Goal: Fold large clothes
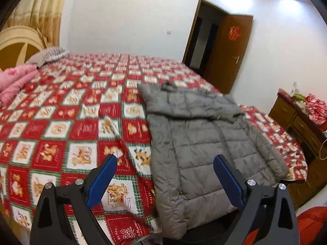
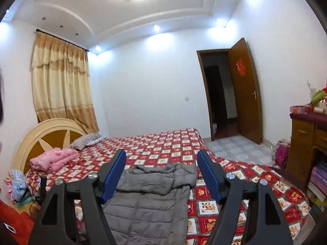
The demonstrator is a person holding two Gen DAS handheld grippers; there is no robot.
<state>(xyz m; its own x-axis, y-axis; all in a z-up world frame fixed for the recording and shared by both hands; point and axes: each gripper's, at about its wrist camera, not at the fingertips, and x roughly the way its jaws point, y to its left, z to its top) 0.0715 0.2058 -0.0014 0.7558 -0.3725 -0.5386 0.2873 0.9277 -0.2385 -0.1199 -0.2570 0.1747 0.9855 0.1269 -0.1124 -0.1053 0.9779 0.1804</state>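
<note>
While both hovered above the bed (image 1: 71,110), the left gripper (image 1: 164,159) and right gripper (image 2: 161,155) were spread wide, holding and touching nothing; the grey jacket (image 1: 196,143) lay flat on the bedspread near the bed's foot.

left gripper (image 1: 165,159): jaws spread wide, holding nothing | right gripper (image 2: 161,154): same deal, wide apart, empty

Bare bedspread (image 1: 67,122) left of grey jacket (image 1: 204,143); pink quilt (image 1: 16,81) far corner
</note>
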